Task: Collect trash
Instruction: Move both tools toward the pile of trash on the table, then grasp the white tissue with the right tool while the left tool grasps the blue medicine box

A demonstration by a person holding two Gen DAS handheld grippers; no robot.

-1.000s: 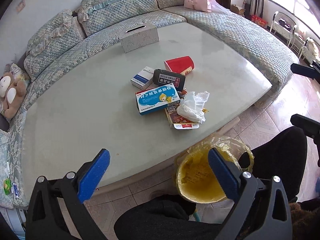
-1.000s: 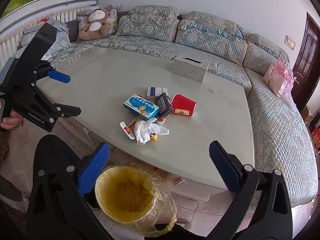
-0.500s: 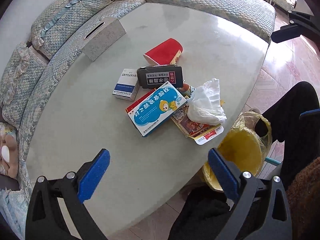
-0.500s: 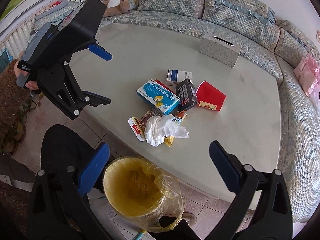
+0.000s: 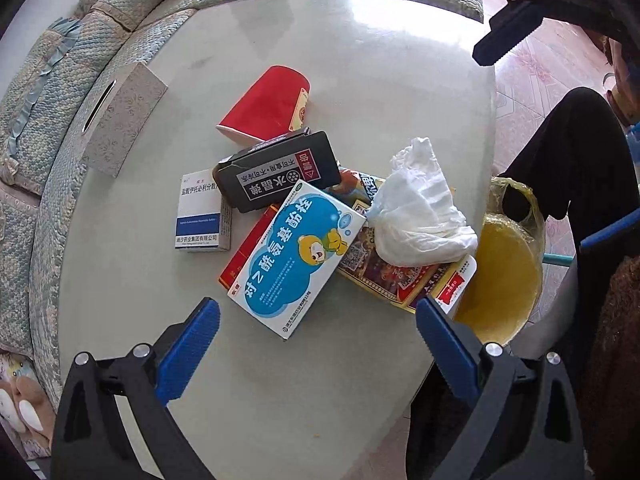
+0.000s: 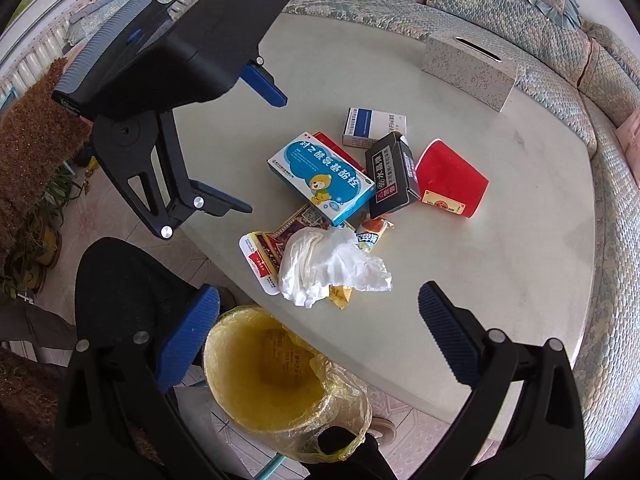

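Yellow-lined bin (image 6: 280, 380) stands on the floor just below the table edge (image 6: 420, 384), placed so litter can be dropped straight over the rim. Trash lies heaped near that edge: crumpled tissue (image 5: 416, 212) on a flat wrapper (image 5: 384, 276), blue-and-white box (image 5: 298, 260), black box (image 5: 278, 178), red cup (image 5: 266, 106). Left gripper (image 5: 316, 324) hovers above the blue-and-white box, fingers wide and empty. Right gripper (image 6: 320, 316) hangs over the tissue and the bin, likewise wide and empty. Bare tabletop surrounds the heap, leaving room to approach.
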